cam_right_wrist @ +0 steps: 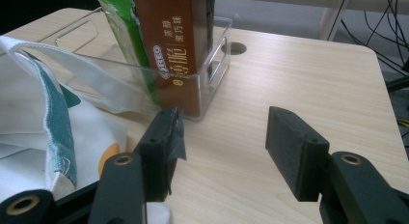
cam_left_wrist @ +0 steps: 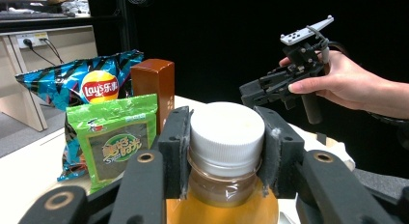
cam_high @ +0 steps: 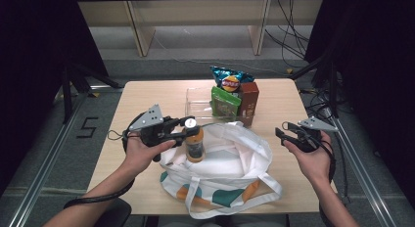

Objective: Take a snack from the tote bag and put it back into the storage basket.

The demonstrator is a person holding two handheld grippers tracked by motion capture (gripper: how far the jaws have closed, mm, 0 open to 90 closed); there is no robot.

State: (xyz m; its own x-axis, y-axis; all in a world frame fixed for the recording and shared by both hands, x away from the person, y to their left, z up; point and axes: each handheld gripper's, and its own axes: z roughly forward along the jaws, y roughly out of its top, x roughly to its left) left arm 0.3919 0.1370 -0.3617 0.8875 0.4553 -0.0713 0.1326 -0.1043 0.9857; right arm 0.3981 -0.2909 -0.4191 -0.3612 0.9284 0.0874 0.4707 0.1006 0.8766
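A bottle of amber liquid with a white cap hangs upright over the mouth of a white tote bag. My left gripper is shut on the bottle, its pads pressed against both sides of the cap. The left gripper view looks along this gripper. At the table's right side my right gripper stands open with nothing between its jaws, held above bare wood. The right gripper view looks along it, with the tote bag to its left.
A clear plastic bin at the back of the wooden table holds a blue chips bag, a green snack packet and a brown box. Cables lie on the floor at the right.
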